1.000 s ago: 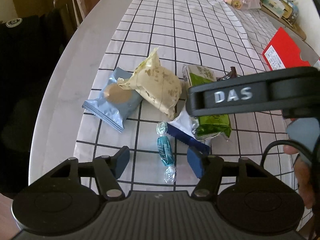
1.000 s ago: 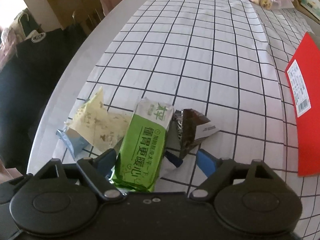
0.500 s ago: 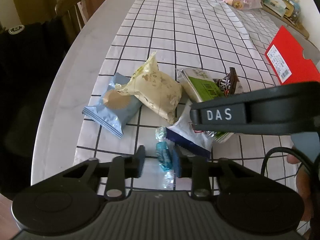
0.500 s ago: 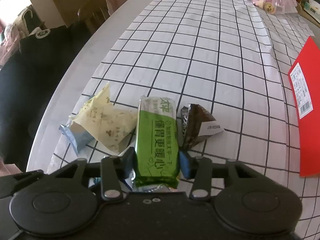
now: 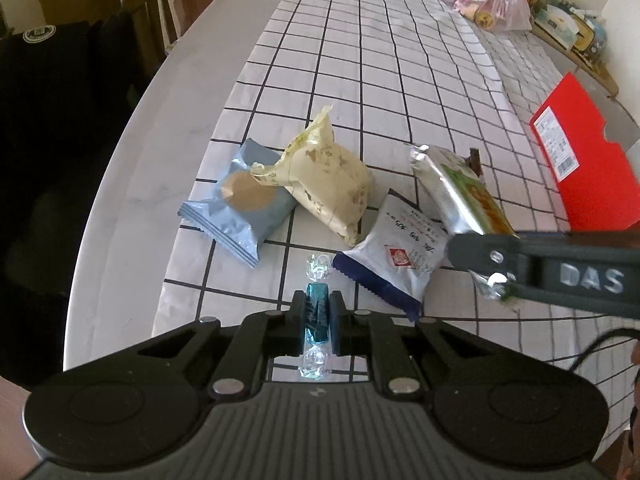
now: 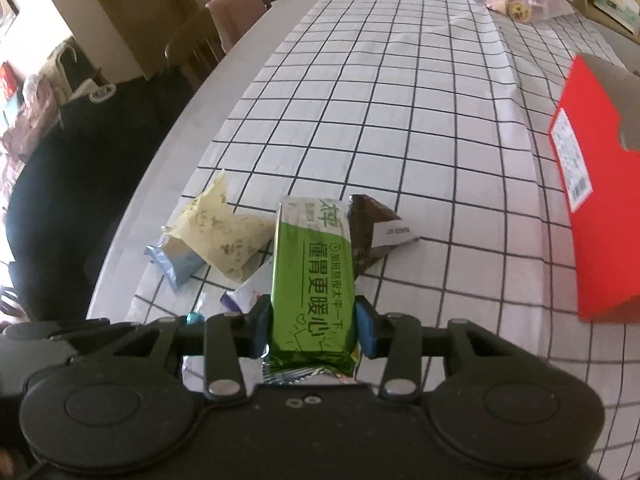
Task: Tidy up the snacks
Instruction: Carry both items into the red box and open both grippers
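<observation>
My left gripper (image 5: pixel 316 322) is shut on a small blue wrapped candy (image 5: pixel 316 312) that still lies at the table's near edge. My right gripper (image 6: pixel 314 330) is shut on a green snack bar (image 6: pixel 314 280) and holds it lifted off the cloth; from the left wrist view the same green snack bar (image 5: pixel 460 196) hangs tilted in the right gripper (image 5: pixel 496 276). On the checked cloth lie a light blue cookie packet (image 5: pixel 238 204), a cream packet (image 5: pixel 328 182), a white and navy packet (image 5: pixel 396 252) and a brown packet (image 6: pixel 374 234).
A red box (image 5: pixel 584 164) lies at the right on the checked tablecloth (image 5: pixel 380 60). A plastic bag of items (image 5: pixel 488 0) sits far back. Wooden chairs (image 6: pixel 216 36) and dark clothing stand along the table's left edge. A hand shows at the right border.
Both grippers closed, the left on the blue candy and the right on the green bar. The right gripper then lifted the bar off the pile, uncovering the white and navy packet.
</observation>
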### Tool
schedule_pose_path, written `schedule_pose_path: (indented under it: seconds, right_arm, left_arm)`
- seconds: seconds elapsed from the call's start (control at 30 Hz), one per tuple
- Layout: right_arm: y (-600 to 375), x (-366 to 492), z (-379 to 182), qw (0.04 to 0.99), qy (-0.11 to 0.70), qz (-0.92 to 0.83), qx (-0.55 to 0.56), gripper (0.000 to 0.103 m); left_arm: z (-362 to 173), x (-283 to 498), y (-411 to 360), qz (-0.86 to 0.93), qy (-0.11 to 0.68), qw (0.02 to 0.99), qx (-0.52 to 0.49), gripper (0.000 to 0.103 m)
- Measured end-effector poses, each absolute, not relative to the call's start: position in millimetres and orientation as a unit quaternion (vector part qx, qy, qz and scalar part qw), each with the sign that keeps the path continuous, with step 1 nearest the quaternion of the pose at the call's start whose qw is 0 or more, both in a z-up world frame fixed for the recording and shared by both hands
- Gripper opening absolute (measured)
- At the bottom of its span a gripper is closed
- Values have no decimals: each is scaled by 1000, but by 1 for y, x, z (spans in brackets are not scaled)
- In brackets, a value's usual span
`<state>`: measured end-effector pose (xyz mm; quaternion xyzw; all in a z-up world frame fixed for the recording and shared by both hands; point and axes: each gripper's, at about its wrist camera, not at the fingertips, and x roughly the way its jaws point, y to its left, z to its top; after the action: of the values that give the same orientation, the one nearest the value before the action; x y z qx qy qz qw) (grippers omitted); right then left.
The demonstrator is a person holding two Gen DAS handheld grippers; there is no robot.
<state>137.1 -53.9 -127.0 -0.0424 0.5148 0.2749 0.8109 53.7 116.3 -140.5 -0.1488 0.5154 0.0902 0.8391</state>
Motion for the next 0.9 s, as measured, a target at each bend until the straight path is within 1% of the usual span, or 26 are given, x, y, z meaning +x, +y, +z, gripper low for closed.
schedule_pose_path:
  seconds: [0.5, 0.9]
  right_arm:
    - [-112, 129, -78, 838, 477, 266, -2, 41]
    - [-203, 145, -45, 870, 440, 221, 31, 41]
  left_arm:
    - [-83, 52, 105, 63, 484, 858, -159, 11]
    - [-41, 86, 50, 14, 468, 874, -127, 11]
